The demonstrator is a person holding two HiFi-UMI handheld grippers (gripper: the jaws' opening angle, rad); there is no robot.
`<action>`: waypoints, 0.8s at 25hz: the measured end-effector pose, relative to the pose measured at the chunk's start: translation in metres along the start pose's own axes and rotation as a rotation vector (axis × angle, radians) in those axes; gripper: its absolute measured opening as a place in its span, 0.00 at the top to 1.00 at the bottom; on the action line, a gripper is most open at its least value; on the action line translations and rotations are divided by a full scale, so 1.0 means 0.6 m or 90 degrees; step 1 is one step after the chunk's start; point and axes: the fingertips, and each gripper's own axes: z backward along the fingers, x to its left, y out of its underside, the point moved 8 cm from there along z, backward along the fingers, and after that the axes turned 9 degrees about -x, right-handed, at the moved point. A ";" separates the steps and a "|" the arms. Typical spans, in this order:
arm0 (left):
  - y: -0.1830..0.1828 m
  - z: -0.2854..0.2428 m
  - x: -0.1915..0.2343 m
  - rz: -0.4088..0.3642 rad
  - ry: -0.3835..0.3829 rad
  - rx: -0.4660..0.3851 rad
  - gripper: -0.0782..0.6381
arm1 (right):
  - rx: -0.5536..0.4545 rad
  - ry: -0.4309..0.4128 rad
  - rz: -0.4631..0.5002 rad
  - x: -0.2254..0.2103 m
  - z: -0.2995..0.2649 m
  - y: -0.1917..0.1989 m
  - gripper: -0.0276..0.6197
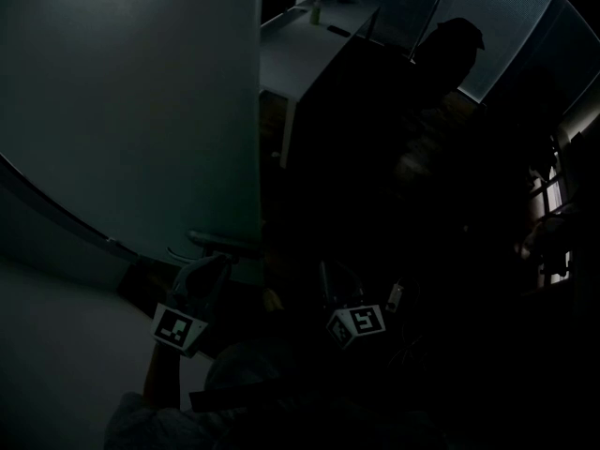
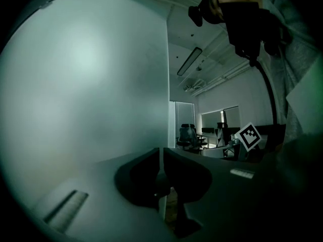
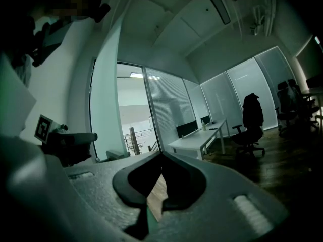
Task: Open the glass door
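Left gripper view — left gripper (image 2: 161,153) pinches smooth frosted glass door (image 2: 86,84).

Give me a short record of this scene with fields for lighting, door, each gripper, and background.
lighting: dim office; the head view is nearly black
door: frosted glass door, upright, its free edge at the left gripper
left gripper: left gripper pointing level, jaws nearly together, apparently clamped on the door's edge
right gripper: right gripper with jaws together, nothing between them, clear of the door
background: white desk; office chair with a dark garment over its back
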 end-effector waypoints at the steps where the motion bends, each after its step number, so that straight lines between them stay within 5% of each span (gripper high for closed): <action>1: -0.002 -0.001 -0.004 0.000 -0.004 -0.003 0.85 | -0.003 -0.002 0.001 0.002 0.003 -0.005 0.95; 20: 0.016 -0.002 -0.050 0.006 -0.002 0.003 0.88 | -0.018 -0.042 0.001 0.028 0.007 -0.021 0.96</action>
